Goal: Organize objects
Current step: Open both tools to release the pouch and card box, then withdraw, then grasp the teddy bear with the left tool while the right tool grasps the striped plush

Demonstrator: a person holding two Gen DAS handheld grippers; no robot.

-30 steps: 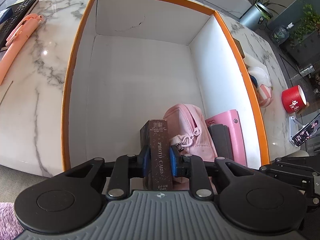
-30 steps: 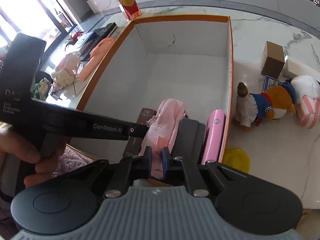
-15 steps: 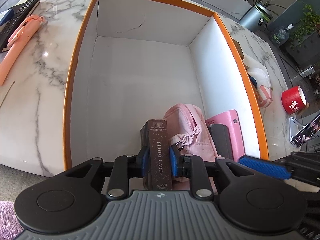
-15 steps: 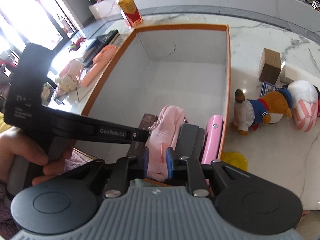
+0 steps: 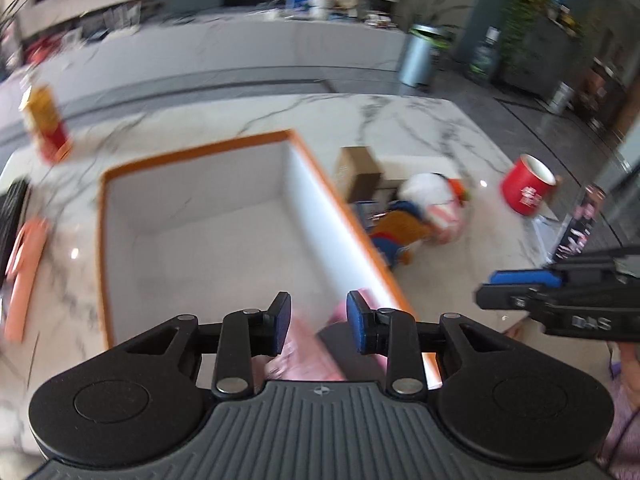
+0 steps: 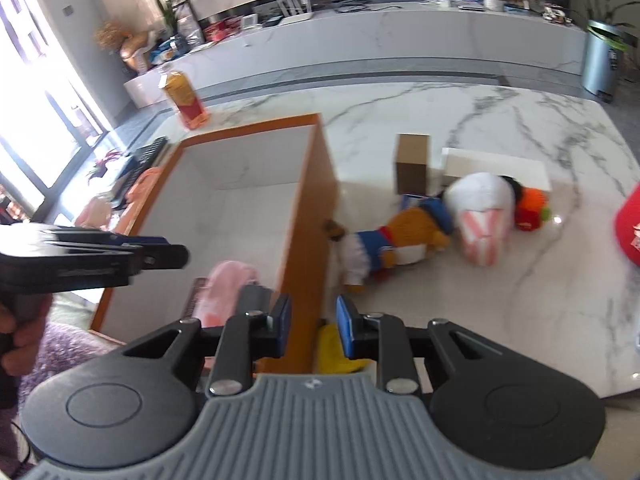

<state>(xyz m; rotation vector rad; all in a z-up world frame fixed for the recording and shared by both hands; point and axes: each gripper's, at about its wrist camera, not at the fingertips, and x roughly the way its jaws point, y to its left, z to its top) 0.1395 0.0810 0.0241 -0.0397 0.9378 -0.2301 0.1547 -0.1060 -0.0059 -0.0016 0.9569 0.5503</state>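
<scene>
We have just let go of the brown photo-card box: our left gripper [image 5: 319, 326] lifts clear, jaws opening and empty, as are our right gripper's [image 6: 312, 326]. It stays behind in the orange box [image 6: 308, 216]; the plush duck [image 6: 404, 240] waits on the tabletop [image 6: 500, 280].

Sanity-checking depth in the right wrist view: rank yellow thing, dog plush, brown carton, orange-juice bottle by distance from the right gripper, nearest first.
1. Yellow thing, on the table right under the right gripper.
2. Dog plush, lying right of the orange box.
3. Brown carton, upright behind the plush.
4. Orange-juice bottle, far left, beyond the box.
</scene>
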